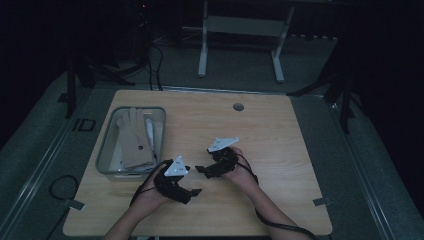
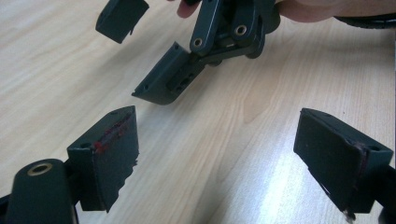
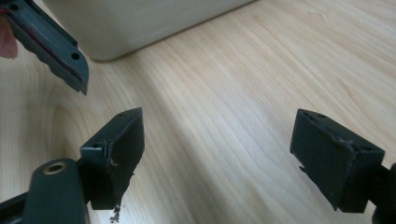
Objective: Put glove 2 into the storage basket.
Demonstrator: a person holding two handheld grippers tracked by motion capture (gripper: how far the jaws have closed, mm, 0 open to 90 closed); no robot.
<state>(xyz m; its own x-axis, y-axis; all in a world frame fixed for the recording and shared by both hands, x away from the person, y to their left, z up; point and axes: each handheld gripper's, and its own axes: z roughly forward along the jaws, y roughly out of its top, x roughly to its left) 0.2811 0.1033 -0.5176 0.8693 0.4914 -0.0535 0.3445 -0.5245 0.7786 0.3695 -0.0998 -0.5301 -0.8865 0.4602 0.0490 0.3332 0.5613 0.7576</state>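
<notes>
Left gripper (image 1: 192, 191) held low over the near middle of the wooden table (image 1: 280, 150), jaws spread wide with bare wood between them, gripping nothing; same wide gap plain in the left gripper view (image 2: 219, 158), with red smears along the edge of one pad. Right gripper (image 1: 200, 169) just beyond and to the right, tips pointing left toward the other gripper's, jaws likewise parted and holding nothing, confirmed in the right gripper view (image 3: 217, 156) by open wood grain between the two black pads. From the left gripper view, the right gripper's two jaws seen close ahead at the top, with a bit of hand behind them, a closeness barely readable from above in the dim light. From the right gripper view, one jaw of the left gripper at the upper left and the pale wall of the grey bin (image 3: 140, 23) right behind it. From the high view alone, contents of the bin (image 1: 107, 150) at the table's left side: a beige glove (image 1: 134, 140) lying flat, fingers pointing far, over something white.
</notes>
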